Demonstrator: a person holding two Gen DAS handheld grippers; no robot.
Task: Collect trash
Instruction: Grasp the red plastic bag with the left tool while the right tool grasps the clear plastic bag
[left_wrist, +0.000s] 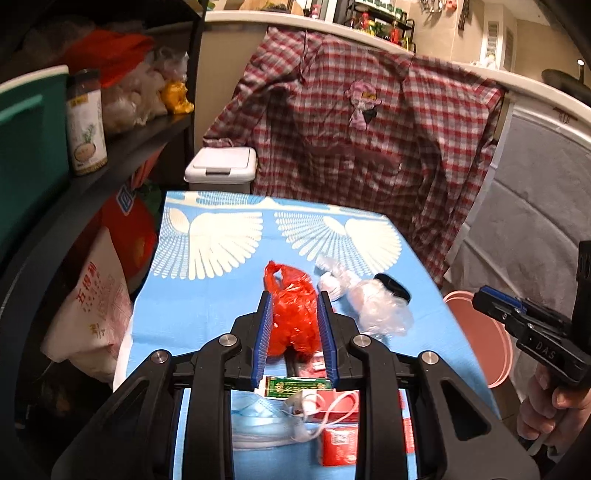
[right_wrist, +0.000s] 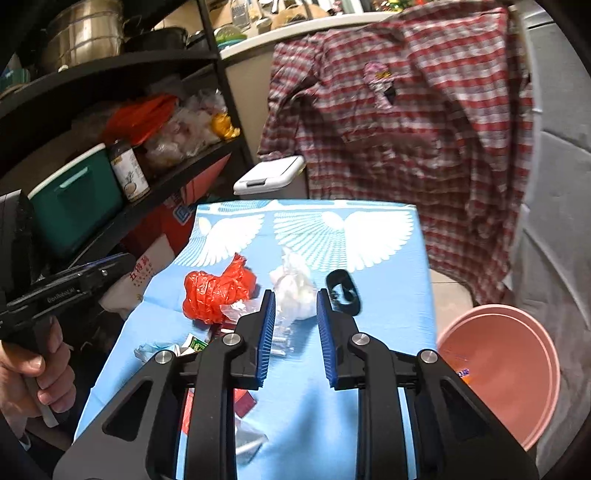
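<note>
Red crinkled plastic, a knotted bag, lies in the middle of the tabletop, which is covered in a blue sheet printed with white fans. The left claw is spread with its blue pads either side of that red bag; whether they touch it I cannot tell. Just to the bag's right sits a clear plastic bag with something white bundled inside, and beside that a small black ring-shaped piece. Nearer the person lie a green and white packet, a blue face mask and red paper packets, all crowded together.

The right claw is also spread, pointing over the clear bag and holding nothing.

Off the tabletop's right edge stands a pink basin, with only a small orange and blue scrap visible at its near rim. Beyond the far edge is a white lidded bin, lid closed. A red checked shirt hangs behind. To the left, black shelving carries a green storage box, a labelled jar and plastic bags whose contents I cannot make out.
</note>
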